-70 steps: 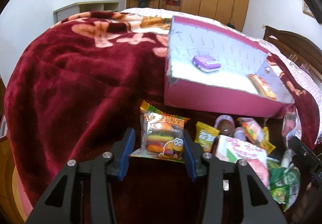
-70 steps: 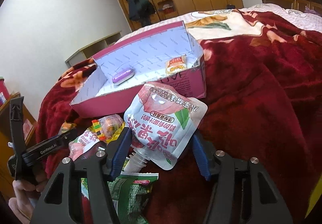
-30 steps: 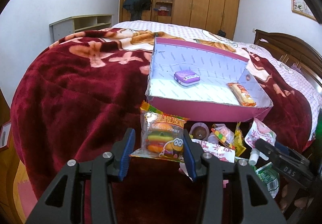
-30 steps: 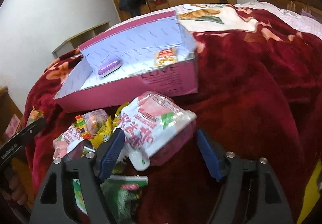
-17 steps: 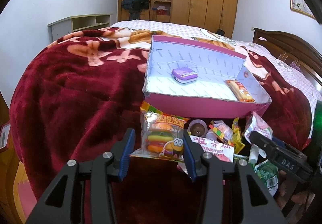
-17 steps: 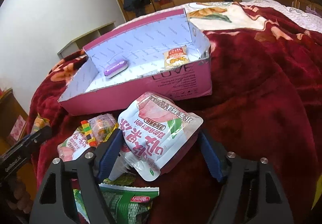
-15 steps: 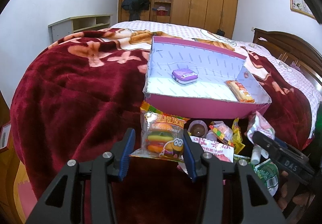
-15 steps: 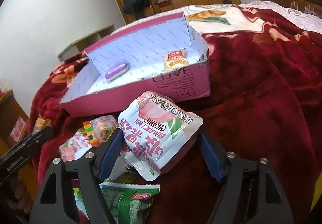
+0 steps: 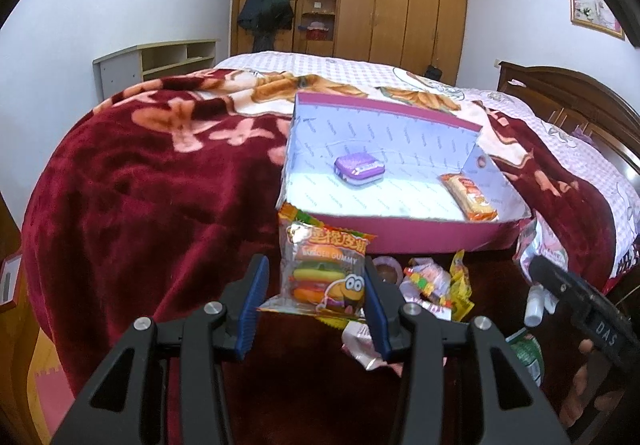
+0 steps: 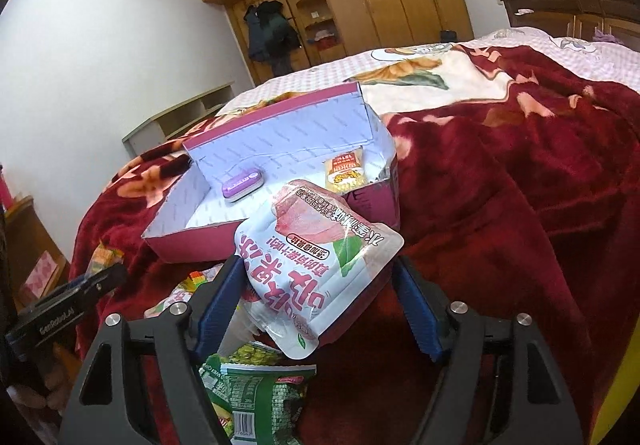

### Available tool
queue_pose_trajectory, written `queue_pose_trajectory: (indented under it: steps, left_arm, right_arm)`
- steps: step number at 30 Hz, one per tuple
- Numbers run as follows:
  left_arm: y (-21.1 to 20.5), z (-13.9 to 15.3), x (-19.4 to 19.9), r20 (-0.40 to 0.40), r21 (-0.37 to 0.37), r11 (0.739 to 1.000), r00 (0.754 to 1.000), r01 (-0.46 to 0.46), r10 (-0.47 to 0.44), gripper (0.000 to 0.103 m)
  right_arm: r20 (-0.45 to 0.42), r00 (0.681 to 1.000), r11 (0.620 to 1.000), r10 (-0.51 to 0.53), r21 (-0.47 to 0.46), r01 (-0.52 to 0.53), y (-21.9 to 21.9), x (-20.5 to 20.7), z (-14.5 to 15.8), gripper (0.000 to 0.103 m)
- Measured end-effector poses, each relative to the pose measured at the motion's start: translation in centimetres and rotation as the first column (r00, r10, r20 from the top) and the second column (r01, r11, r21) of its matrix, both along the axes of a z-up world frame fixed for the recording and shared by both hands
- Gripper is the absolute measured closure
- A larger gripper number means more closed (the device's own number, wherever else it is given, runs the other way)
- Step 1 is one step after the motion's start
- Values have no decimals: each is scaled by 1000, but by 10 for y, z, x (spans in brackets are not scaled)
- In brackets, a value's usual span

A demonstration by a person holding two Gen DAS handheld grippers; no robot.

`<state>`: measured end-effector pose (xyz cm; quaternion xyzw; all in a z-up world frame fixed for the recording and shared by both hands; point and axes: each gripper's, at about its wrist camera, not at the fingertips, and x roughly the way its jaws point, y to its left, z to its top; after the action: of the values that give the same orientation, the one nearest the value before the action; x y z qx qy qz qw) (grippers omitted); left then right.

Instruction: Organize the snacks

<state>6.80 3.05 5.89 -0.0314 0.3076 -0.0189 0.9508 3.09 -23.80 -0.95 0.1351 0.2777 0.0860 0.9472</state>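
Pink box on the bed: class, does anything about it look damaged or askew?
Yes. The pink box has a ragged, torn near right corner, and its right end wall leans outward in the left wrist view. Otherwise it sits flat on the red blanket.

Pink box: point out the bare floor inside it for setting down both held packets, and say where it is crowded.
Inside the pink box, the floor is bare between the purple tin and the orange packet, and along the near wall left of the tin. Crowded: the loose wrappers on the red blanket before the box.
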Motion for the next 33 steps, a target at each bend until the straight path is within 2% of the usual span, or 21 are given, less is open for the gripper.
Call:
queue_pose_trajectory:
  steps: [8, 18, 27, 33]
  left_arm:
    - [-8, 15, 17, 27, 18, 1000, 999, 22, -23, 55]
    - [-22, 23, 69, 37, 32, 998, 998, 52, -53, 55]
    - [-27, 2, 110, -17, 29, 999, 999, 40, -39, 55]
    - [-29, -15, 122, -58, 21, 999, 998, 35, -34, 55]
  right_arm:
    - [26, 1000, 999, 11, -35, -10, 2, 1, 11, 27]
    - [53, 998, 999, -16, -30, 17, -9, -1, 18, 27]
    - [46, 999, 999, -25, -42, 27, -14, 8, 19, 27]
    - [47, 999, 998, -19, -61, 22, -14, 18, 22, 27]
